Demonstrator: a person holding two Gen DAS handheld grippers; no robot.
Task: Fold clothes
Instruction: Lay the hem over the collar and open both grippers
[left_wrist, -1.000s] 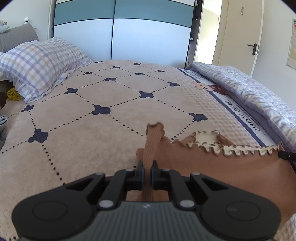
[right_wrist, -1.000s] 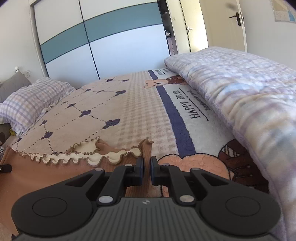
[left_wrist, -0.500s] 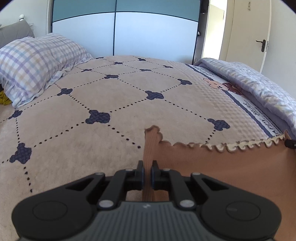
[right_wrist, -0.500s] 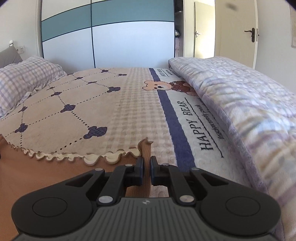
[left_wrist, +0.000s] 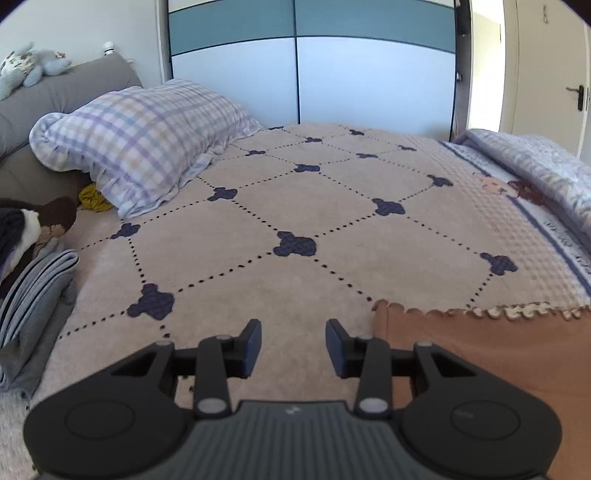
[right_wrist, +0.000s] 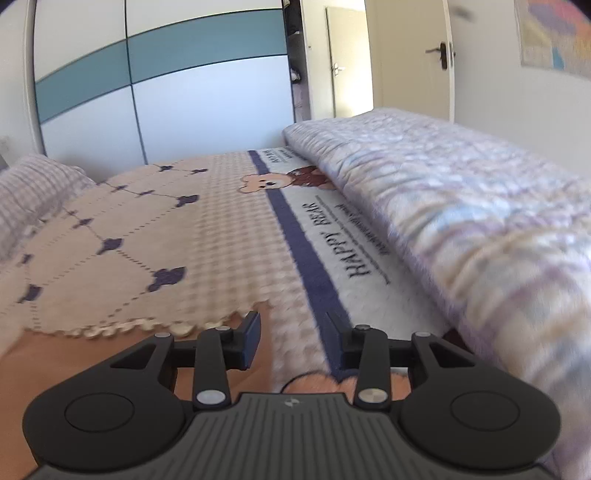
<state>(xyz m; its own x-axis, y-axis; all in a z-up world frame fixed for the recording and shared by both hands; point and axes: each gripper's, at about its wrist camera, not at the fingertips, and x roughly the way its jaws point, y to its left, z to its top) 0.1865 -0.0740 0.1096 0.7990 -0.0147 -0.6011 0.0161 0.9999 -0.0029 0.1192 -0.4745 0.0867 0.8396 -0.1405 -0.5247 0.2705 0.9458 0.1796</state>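
A brown garment (left_wrist: 491, 354) with a cream scalloped hem lies flat on the bed. In the left wrist view it fills the lower right; its left corner sits just right of my left gripper (left_wrist: 293, 343), which is open and empty over the bedspread. In the right wrist view the garment (right_wrist: 74, 354) lies at lower left, with its right corner beside the left finger of my right gripper (right_wrist: 293, 338). The right gripper is open and empty.
A checked pillow (left_wrist: 147, 147) lies at the far left. Folded grey striped clothes (left_wrist: 33, 295) are stacked at the left edge. A rolled quilt (right_wrist: 461, 206) runs along the right side of the bed. A wardrobe (left_wrist: 310, 66) stands behind.
Both grippers have opened and let go of the garment's corners. The garment now lies flat on the bed. The left gripper has shifted to the left of its corner.
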